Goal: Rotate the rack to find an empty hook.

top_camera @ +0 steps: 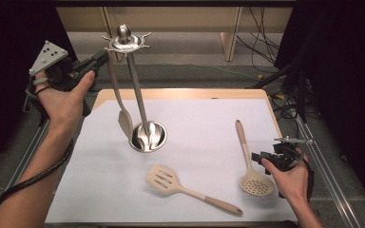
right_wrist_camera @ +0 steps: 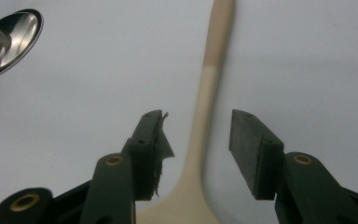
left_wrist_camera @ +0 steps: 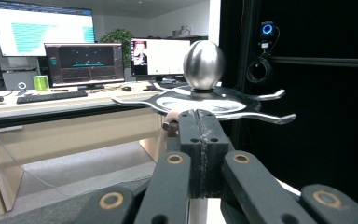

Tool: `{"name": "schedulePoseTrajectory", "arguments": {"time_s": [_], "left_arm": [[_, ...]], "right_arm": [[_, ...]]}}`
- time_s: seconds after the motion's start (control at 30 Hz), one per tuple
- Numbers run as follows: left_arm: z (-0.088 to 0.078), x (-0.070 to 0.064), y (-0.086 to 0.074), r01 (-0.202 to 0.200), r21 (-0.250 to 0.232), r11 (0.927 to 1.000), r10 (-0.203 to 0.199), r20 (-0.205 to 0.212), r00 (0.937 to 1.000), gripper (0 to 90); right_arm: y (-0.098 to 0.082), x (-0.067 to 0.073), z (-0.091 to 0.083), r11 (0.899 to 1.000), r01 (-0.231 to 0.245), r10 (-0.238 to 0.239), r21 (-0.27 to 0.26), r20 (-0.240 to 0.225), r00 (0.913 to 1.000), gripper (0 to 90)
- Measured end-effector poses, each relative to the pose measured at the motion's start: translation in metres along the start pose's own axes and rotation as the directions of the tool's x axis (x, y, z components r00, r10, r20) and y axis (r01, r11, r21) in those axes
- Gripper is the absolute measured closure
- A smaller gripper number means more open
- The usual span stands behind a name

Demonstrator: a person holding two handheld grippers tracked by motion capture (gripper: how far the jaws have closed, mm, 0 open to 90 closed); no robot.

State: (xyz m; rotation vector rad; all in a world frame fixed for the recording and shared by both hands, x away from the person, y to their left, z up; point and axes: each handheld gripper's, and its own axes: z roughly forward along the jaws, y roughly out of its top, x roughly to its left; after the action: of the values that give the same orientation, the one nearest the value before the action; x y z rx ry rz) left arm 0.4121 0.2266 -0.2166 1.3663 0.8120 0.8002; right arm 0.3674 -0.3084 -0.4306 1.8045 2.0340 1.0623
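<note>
A steel utensil stand point(top_camera: 139, 95) rises from its round base point(top_camera: 148, 137) on the white mat. A beige spatula point(top_camera: 125, 121) hangs from its hooked top disc point(left_wrist_camera: 223, 100). My left gripper point(top_camera: 102, 57) is held up at that disc, and its jaws point(left_wrist_camera: 199, 114) are pressed together. The spatula's handle end point(left_wrist_camera: 170, 125) sits just beside them; I cannot tell whether they touch. A beige skimmer point(top_camera: 255, 183) lies at the right. My right gripper point(top_camera: 259, 156) hovers open over it, with the skimmer's handle point(right_wrist_camera: 212, 60) running between the jaws point(right_wrist_camera: 196, 126).
A slotted turner point(top_camera: 164, 179) lies flat near the front edge of the mat point(top_camera: 209, 118). Metal rails run along both sides of the table. Cables lie on the floor at the back right. Desks with monitors point(left_wrist_camera: 84, 63) stand beyond the stand.
</note>
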Motion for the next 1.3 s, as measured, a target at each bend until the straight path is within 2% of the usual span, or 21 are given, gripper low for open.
{"name": "schedulePoseTrajectory", "arguments": {"time_s": [0.27,0.33,0.37,0.43,0.53,0.57,0.6,0.67,0.7,0.73,0.8,0.83,0.9,0.93,1.0,1.07,1.1,1.17,1.2,1.23,1.3], "left_arm": [[0.002,0.003,0.0,-0.005,0.009,0.9999,0.005,-0.012,0.9999,89.5],[0.002,0.004,0.0,-0.006,0.01,0.9999,0.006,-0.012,0.9999,89.5],[0.002,0.003,0.0,-0.008,0.011,0.9999,0.008,-0.011,0.9999,89.4],[0.0,0.001,-0.001,-0.021,0.004,0.9998,0.021,-0.013,0.9997,89.3],[-0.007,-0.004,-0.004,-0.022,-0.004,0.9997,0.023,0.005,0.9997,86.2],[-0.009,-0.006,-0.006,-0.028,0.0,0.9996,0.028,0.018,0.9994,83.6],[-0.013,-0.009,-0.009,-0.029,0.018,0.9994,0.029,0.028,0.9992,80.6],[-0.02,-0.014,-0.018,-0.044,0.028,0.9986,0.043,0.047,0.998,76.0],[-0.023,-0.016,-0.023,-0.058,0.043,0.9974,0.056,0.061,0.9966,73.1],[-0.026,-0.019,-0.029,-0.07,0.057,0.9959,0.065,0.083,0.9944,70.3],[-0.031,-0.025,-0.041,-0.087,0.09,0.9922,0.075,0.128,0.989,65.6],[-0.034,-0.027,-0.047,-0.099,0.107,0.9893,0.083,0.146,0.9858,63.5],[-0.036,-0.033,-0.06,-0.117,0.137,0.9836,0.09,0.191,0.9775,60.1],[-0.036,-0.036,-0.067,-0.125,0.152,0.9805,0.092,0.207,0.974,58.5],[-0.035,-0.042,-0.08,-0.148,0.185,0.9715,0.101,0.242,0.965,54.8],[-0.033,-0.048,-0.092,-0.17,0.22,0.9606,0.107,0.271,0.9565,52.4],[-0.031,-0.05,-0.098,-0.177,0.232,0.9564,0.108,0.283,0.9529,51.2],[-0.028,-0.055,-0.109,-0.191,0.268,0.9444,0.101,0.316,0.9434,49.1],[-0.026,-0.058,-0.115,-0.189,0.283,0.9404,0.09,0.328,0.9404,48.8],[-0.025,-0.06,-0.12,-0.192,0.294,0.9363,0.086,0.338,0.9371,48.6],[-0.023,-0.062,-0.127,-0.182,0.306,0.9345,0.068,0.347,0.9355,48.4]], "right_arm": [[0.0,0.002,-0.001,1.0,-0.025,0.025,0.011,0.001,0.9997,55.2],[0.0,0.0,0.0,1.0,-0.002,0.002,-0.004,-0.003,1.0,55.2],[0.0,0.001,-0.001,1.0,-0.018,0.018,0.012,-0.001,0.9998,55.2],[0.0,-0.004,0.0,0.999,0.039,-0.039,-0.006,-0.004,0.9992,55.2],[0.0,-0.004,0.0,0.999,0.05,-0.05,-0.013,0.0,0.9988,55.2],[0.0,-0.003,-0.001,0.999,0.035,-0.035,0.003,0.023,0.9991,55.2],[0.0,-0.004,-0.001,0.999,0.049,-0.049,-0.016,-0.007,0.9988,55.2],[0.001,-0.004,-0.002,0.999,0.045,-0.045,-0.013,-0.011,0.9989,55.2],[0.0,0.002,-0.004,0.999,-0.033,0.033,0.006,-0.018,0.9993,55.1],[0.0,0.001,-0.002,1.0,-0.006,0.005,-0.012,-0.01,0.9999,55.1],[0.0,0.002,-0.003,1.0,-0.02,0.02,0.005,-0.007,0.9998,55.1],[0.0,0.0,-0.001,1.0,0.008,-0.008,-0.014,-0.001,1.0,55.0],[0.0,0.002,-0.003,1.0,-0.023,0.023,0.006,-0.012,0.9997,55.0],[0.0,0.001,-0.002,1.0,0.0,0.0,-0.01,-0.011,0.9999,55.0],[0.0,0.002,-0.002,1.0,-0.009,0.009,0.002,0.004,1.0,55.0],[0.0,0.002,-0.003,1.0,0.005,-0.006,-0.008,-0.015,0.9999,55.0],[0.001,-0.001,-0.003,0.999,0.046,-0.047,-0.011,-0.018,0.9988,55.0],[0.0,0.003,-0.004,1.0,0.02,-0.02,-0.009,-0.009,0.9998,55.0],[0.001,0.001,-0.005,0.999,0.046,-0.046,-0.01,0.0,0.9989,55.0],[0.001,0.002,-0.004,0.999,0.04,-0.041,-0.013,-0.021,0.999,55.2],[0.001,0.003,-0.007,0.999,0.04,-0.04,-0.007,-0.009,0.9992,55.9]]}}
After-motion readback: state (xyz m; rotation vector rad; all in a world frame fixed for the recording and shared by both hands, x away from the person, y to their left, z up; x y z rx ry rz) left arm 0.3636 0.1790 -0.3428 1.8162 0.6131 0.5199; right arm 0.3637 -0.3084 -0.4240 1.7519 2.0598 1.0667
